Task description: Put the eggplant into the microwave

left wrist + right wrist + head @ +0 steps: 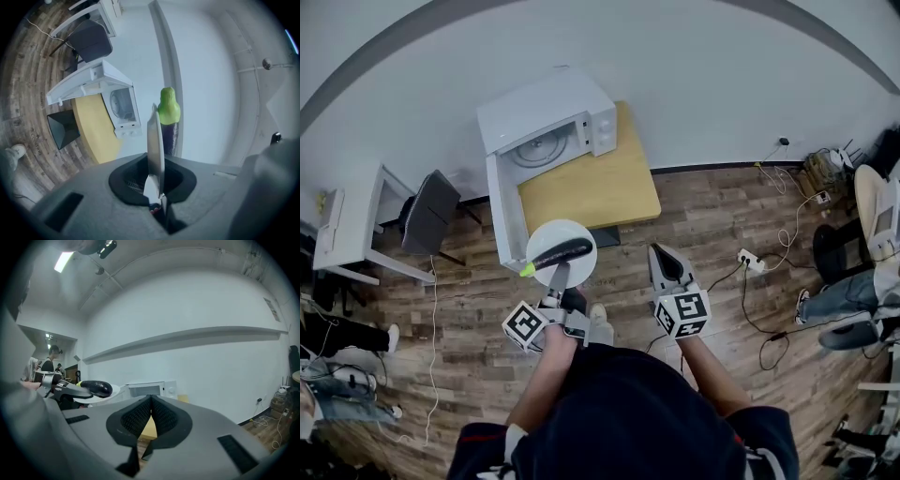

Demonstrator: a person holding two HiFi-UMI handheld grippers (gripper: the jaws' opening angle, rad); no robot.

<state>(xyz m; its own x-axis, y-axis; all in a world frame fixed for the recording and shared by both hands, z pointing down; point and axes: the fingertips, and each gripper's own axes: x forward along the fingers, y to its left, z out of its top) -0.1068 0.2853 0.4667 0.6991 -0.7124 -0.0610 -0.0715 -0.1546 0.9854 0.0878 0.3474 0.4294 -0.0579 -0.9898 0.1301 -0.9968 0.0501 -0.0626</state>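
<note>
A white plate [558, 232] juts forward from my left gripper [559, 275]. Ahead of it a yellow-topped table [600, 192] stands against the white wall [722, 84]. Well off to its left sit a dark chair [431, 214] and a white desk [347, 234]. Right of my right gripper [664, 255], a power strip [752, 262] lies on the wooden floor [469, 328].

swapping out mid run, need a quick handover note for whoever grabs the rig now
Left tool: shut on the rim of a white plate, held roughly level; the eggplant lies on the plate.
Right tool: shut, empty, beside the plate.
Microwave: on the yellow table, door swung open, turntable bare.
Done: door open, eggplant carried up to the table's near edge.
Left: get the eggplant into the cavity, probably plate and all, then let go and pull back.
</note>
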